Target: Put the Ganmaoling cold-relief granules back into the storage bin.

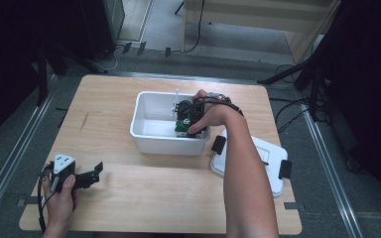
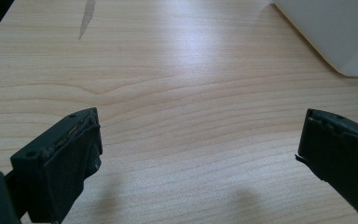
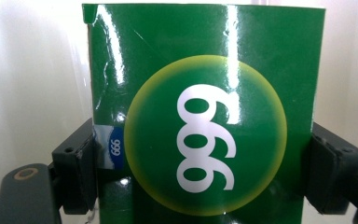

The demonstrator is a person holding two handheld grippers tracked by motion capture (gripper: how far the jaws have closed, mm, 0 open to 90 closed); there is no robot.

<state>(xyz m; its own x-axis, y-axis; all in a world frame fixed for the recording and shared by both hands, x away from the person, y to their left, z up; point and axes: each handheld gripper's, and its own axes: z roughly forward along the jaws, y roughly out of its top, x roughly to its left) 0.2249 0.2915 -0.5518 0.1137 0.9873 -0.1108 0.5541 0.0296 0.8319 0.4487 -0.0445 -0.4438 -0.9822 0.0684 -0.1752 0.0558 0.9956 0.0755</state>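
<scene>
A green box (image 3: 205, 56) with a yellow-ringed circle and white "999" digits stands between the jaws of my right gripper (image 3: 200, 168), whose pads press on its two sides. In the high view this gripper (image 1: 191, 119) reaches down into a white plastic bin (image 1: 163, 145), holding the green box (image 1: 181, 126) against the bin's right near corner. My left gripper (image 1: 98, 173) lies low on the wooden table (image 1: 144, 198) at the near left. Its jaws stand wide apart over bare wood in the left gripper view (image 2: 200, 135).
A white lid (image 1: 258, 163) with black clips lies on the table just right of the bin, partly under the right forearm. The bin's corner (image 2: 335, 32) shows at the upper right of the left gripper view. Cables and dark stands ring the table.
</scene>
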